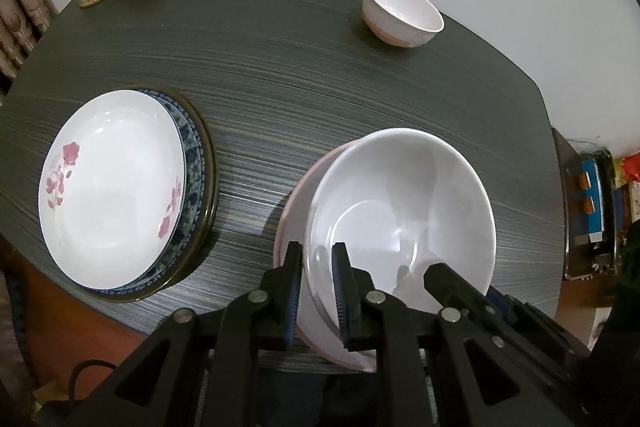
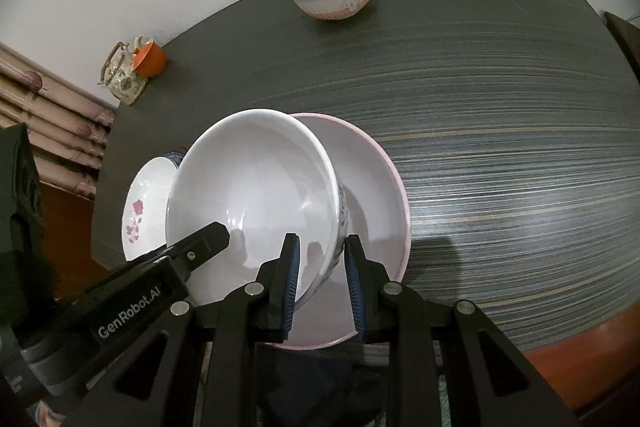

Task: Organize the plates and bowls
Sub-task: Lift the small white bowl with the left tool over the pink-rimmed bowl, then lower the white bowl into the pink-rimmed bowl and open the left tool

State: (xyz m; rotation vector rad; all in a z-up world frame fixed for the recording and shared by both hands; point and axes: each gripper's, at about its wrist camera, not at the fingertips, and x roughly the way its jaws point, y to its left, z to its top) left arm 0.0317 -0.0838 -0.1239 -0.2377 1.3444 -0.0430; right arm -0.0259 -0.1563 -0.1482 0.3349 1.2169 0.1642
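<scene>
White bowl (image 1: 400, 211) sits tilted inside the pink-rimmed bowl (image 2: 372, 187) at the tabletop's (image 1: 300, 67) near edge. Left hand-held gripper (image 1: 317, 291) straddles its near rim, jaws apart; right hand-held gripper (image 2: 320, 283) straddles the opposite wall, also unclamped. Step looks like nesting bowls, 2 so far. Next: back off, fetch the small bowl (image 1: 402, 13) at the far edge. Plate stack (image 1: 116, 187) sits to the left.

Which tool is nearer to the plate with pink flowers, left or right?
Left. The left tool is on the white bowl, at the side facing the flowered plate; the right tool is at the farther side.
</scene>
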